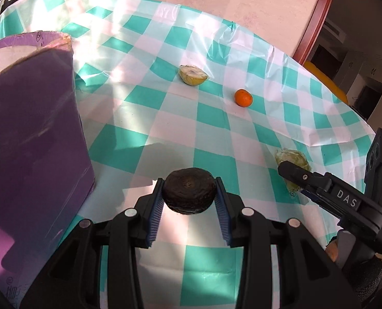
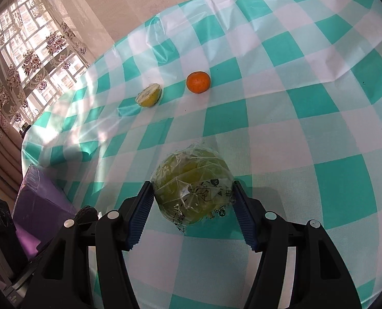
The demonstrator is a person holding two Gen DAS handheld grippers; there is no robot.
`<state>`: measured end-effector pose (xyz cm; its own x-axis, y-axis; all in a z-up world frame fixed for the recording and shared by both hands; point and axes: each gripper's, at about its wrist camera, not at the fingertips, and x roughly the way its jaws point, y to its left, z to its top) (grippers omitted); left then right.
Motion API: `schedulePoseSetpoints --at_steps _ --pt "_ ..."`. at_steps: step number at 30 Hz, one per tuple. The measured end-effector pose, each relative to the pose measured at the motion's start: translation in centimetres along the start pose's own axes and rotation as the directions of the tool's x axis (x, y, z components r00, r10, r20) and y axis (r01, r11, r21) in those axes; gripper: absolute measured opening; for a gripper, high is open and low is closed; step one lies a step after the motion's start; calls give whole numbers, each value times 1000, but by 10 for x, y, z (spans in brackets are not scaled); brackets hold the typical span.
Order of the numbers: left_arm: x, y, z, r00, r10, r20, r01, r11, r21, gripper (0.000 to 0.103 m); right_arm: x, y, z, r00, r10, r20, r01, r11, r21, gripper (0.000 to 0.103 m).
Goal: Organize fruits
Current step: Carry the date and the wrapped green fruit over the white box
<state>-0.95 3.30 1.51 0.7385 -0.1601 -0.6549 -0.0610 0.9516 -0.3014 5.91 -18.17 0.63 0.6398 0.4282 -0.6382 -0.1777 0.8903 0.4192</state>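
Note:
My left gripper [image 1: 189,189] is shut on a dark brown wrinkled fruit [image 1: 189,190] and holds it just above the checked tablecloth, beside a purple box [image 1: 31,134] on the left. My right gripper [image 2: 193,195] is shut on a green fruit wrapped in clear plastic [image 2: 192,186]; it also shows in the left wrist view [image 1: 292,158]. A halved yellow fruit [image 1: 193,75] [image 2: 149,95] and a small orange [image 1: 243,97] [image 2: 198,82] lie farther out on the cloth.
The table [image 2: 319,90] carries a green-and-white checked plastic cloth with creases. The purple box [image 2: 36,200] stands at the table's left side. A window with lace curtains [image 2: 23,59] is beyond the table's far left edge.

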Motion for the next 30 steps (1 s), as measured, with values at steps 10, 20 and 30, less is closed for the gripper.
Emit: schedulePoseSetpoints --at_steps 10,20,30 --pt "-45 27 -27 998 -32 58 34 999 -26 38 -19 21 -33 1000 25 -12 -25 998 -65 61" --pt "-67 34 -34 988 -33 149 38 999 -30 38 -34 38 -52 999 45 11 -43 993 -111 61" --pt "-119 21 -48 944 49 327 -73 995 61 38 -55 52 -63 990 74 119 -63 993 -96 61"
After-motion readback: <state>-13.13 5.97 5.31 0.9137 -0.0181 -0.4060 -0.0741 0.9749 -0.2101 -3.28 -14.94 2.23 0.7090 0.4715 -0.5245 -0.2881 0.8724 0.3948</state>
